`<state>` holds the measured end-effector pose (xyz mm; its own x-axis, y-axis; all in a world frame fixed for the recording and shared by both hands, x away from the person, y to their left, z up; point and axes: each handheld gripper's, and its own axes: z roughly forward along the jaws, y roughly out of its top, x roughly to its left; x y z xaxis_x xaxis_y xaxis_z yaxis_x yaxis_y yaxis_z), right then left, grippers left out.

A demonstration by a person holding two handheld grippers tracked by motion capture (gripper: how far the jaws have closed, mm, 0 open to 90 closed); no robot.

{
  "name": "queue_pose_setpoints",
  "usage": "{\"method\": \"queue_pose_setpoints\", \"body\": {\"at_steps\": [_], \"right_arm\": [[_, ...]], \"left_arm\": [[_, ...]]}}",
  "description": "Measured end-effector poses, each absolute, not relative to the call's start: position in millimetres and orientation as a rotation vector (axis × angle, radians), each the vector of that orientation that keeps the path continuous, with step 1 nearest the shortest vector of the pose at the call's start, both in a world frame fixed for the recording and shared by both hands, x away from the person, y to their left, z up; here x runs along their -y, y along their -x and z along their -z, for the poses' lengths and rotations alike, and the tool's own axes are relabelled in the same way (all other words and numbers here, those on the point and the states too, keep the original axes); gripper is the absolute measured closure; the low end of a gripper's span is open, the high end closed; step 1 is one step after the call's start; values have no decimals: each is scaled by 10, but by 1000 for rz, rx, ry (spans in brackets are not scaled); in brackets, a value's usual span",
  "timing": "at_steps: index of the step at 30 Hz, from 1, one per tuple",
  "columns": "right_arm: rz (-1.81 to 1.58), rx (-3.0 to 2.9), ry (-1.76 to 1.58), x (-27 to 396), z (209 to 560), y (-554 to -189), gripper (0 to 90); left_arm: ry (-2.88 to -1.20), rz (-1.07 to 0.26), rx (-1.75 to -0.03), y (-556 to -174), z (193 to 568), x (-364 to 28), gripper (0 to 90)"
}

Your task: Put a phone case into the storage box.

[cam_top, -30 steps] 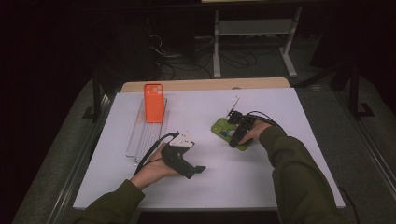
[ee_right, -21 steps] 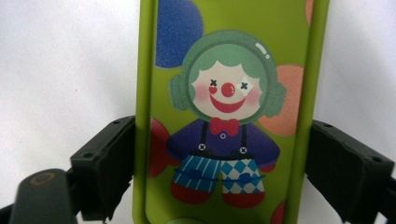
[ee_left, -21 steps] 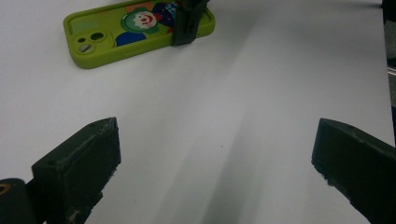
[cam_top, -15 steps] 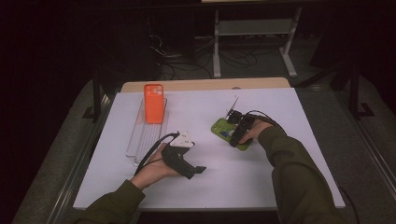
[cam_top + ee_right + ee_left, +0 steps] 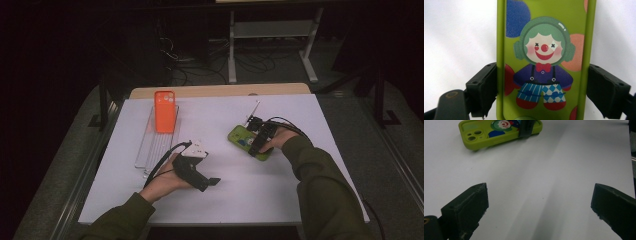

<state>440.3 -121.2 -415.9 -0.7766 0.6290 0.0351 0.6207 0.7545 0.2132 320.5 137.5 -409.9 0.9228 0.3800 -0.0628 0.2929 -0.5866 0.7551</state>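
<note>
A lime-green phone case (image 5: 241,136) with a clown picture (image 5: 544,50) lies flat on the white table, right of centre. My right gripper (image 5: 255,144) straddles it, and its jaws have just been closing on it. In the right gripper view (image 5: 541,92) both black pads sit against the case's long sides. My left gripper (image 5: 210,184) rests low at the table's middle front, pointing right toward the case. Its jaws (image 5: 539,207) stand wide apart with only bare table between them. The case (image 5: 499,132) lies ahead of them, with the other gripper's jaw across it.
An orange phone case (image 5: 165,111) stands upright at the far end of a clear slotted rack (image 5: 150,145) at the left of the white table (image 5: 280,200). A wooden strip (image 5: 220,90) runs along the far edge. Dark floor, cables and a metal stand lie beyond.
The right hand has shifted slightly at the green case. The left hand and its gripper have not moved.
</note>
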Motion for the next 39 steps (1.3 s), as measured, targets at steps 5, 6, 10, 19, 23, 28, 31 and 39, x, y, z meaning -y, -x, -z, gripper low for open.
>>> {"method": "queue_pose_setpoints", "body": {"at_steps": [5, 6, 10, 19, 23, 28, 31, 39], "right_arm": [[-350, -2916, -962, 1238, 4067, -4304, 163], [-355, -2934, -931, 1241, 4052, -4273, 163], [-361, -2957, -825, 1240, 4010, -4169, 162], [-371, -3006, -572, 1201, 3915, -3917, 162], [-384, -3029, -437, 1176, 3880, -3805, 162], [-416, -3055, -304, 1150, 3837, -3722, 162], [-426, -3072, -235, 1121, 3820, -3684, 161], [-452, -3092, -116, 1025, 3817, -3615, 161]], "left_arm": [[-2247, -142, -482, -3216, 4084, -1380, 9], [-2255, -148, -483, -3212, 4077, -1375, 9], [-2261, -155, -472, -3217, 4044, -1363, 9], [-2277, -186, -419, -3283, 3887, -1389, 9], [-2268, -173, -383, -3292, 3837, -1373, 9], [-2277, -157, -334, -3305, 3840, -1327, 9], [-2278, -145, -313, -3323, 3854, -1305, 9], [-2292, -114, -259, -3371, 3936, -1236, 9]]}}
